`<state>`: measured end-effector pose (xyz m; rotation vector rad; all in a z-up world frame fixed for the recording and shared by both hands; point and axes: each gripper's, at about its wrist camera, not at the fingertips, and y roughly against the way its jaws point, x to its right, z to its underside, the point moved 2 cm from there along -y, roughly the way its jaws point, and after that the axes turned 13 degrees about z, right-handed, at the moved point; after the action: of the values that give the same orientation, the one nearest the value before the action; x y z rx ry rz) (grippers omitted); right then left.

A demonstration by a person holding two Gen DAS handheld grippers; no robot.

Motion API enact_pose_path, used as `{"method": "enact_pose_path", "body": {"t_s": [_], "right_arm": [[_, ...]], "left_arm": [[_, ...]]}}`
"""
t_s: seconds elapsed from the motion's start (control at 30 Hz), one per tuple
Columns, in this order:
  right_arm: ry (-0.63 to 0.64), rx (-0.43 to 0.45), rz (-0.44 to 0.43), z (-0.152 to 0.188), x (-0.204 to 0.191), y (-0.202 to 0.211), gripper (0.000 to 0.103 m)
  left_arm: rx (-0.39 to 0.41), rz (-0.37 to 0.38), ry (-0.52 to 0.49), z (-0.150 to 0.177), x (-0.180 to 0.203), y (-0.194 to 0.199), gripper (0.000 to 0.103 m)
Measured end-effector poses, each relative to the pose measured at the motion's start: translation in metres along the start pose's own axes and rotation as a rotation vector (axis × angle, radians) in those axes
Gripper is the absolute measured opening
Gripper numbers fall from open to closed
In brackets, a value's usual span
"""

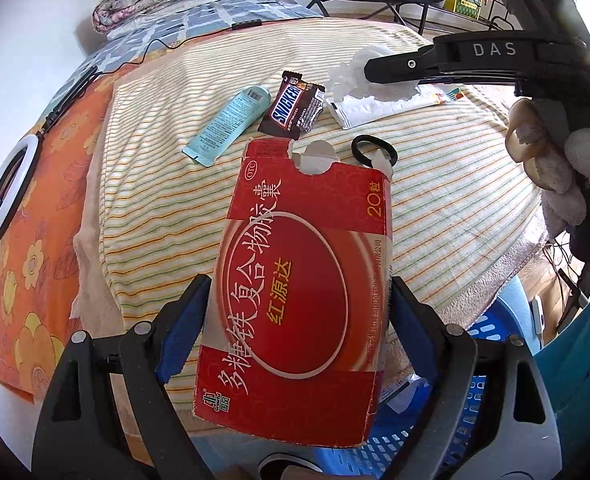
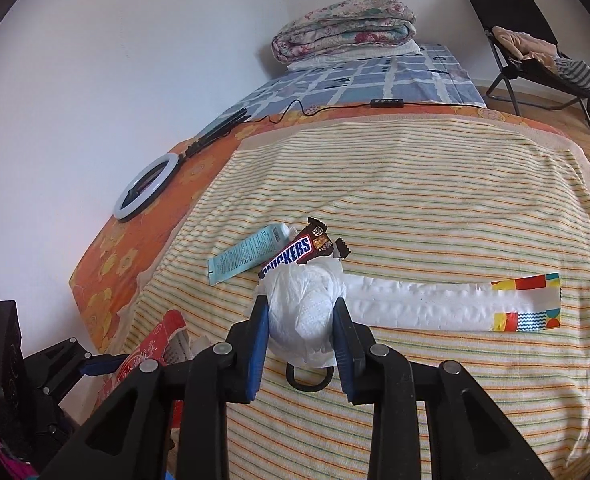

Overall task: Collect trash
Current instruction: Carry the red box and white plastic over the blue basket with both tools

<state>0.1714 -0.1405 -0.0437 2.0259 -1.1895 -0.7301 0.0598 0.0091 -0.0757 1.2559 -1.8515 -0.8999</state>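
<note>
The left hand-held gripper (image 1: 299, 332) is clamped on a red carton (image 1: 303, 280), held over the bed's near edge above a blue basket (image 1: 471, 420), itself largely hidden. A crumpled tissue (image 2: 303, 312) is pinched by the right hand-held gripper (image 2: 301, 320). A Snickers wrapper (image 1: 293, 106), tube (image 1: 229, 124) and white mailer (image 2: 435, 304) are left on the striped towel (image 2: 415, 184), with open room beyond. A black ring (image 2: 309, 378) is partly covered.
</note>
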Motion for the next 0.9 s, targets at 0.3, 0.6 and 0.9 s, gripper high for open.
{"method": "enact_pose_path", "body": {"t_s": [0.3, 0.6, 0.9], "right_arm": [[0.039, 0.038, 0.028, 0.026, 0.000, 0.044, 0.030], [0.058, 0.030, 0.055, 0.069, 0.003, 0.081, 0.030], [0.075, -0.001, 0.067, 0.127, 0.000, 0.108, 0.030]], "left_arm": [[0.035, 0.020, 0.013, 0.006, 0.011, 0.020, 0.088], [0.059, 0.012, -0.034, 0.031, 0.047, 0.040, 0.088], [0.042, 0.039, -0.059, 0.065, 0.082, 0.045, 0.088]]}}
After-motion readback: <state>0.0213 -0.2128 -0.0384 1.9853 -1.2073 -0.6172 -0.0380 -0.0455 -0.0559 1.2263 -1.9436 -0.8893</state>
